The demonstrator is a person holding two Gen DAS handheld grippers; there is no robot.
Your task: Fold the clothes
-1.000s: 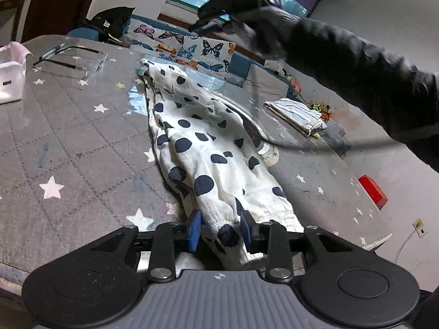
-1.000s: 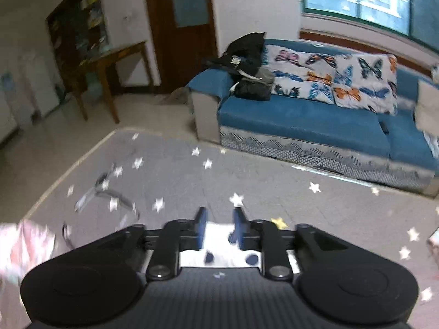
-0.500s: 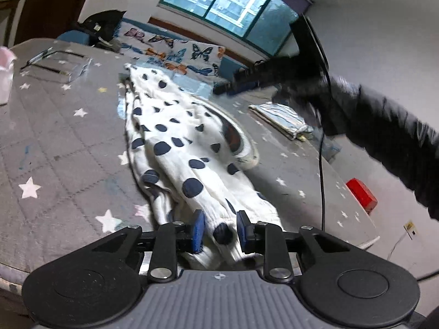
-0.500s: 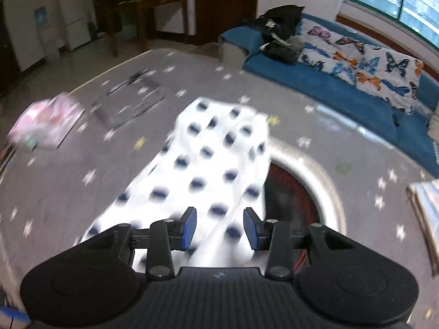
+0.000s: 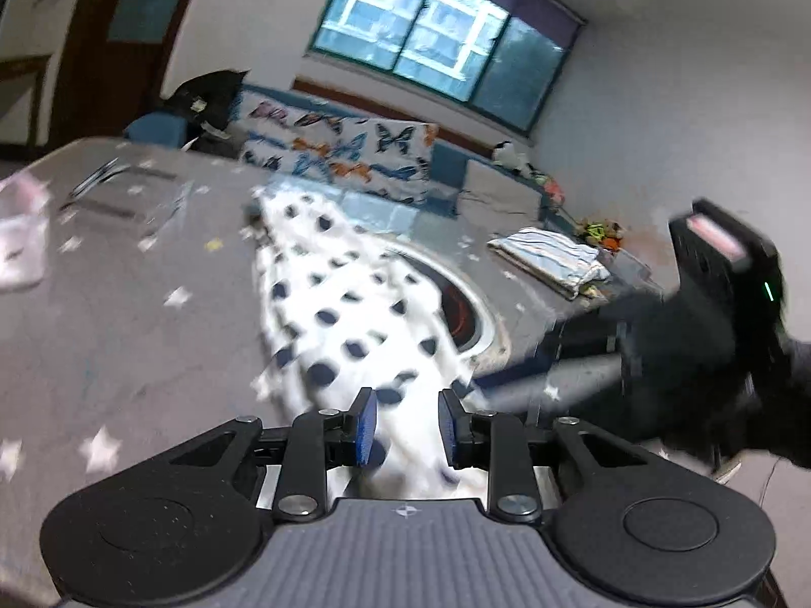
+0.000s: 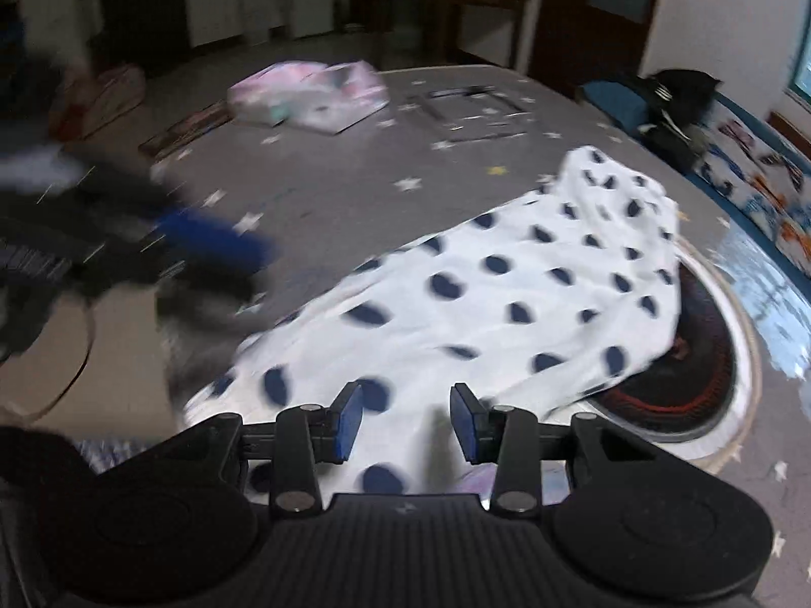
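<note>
A white garment with dark blue dots lies stretched along the grey star-patterned table, also in the right wrist view. My left gripper sits at its near end with cloth between the parted pads. My right gripper is open just above the garment's near edge, and shows blurred at the right of the left wrist view. The left gripper appears blurred at the left of the right wrist view.
A round inset hotplate with a metal rim is partly covered by the garment. A folded striped cloth lies at the table's far right. A pink package and a clear tray lie farther off. A butterfly-print sofa stands behind the table.
The right gripper has swung down from the garment's far end to its near end beside the left gripper. The left gripper's pads have parted and it has tilted up.
</note>
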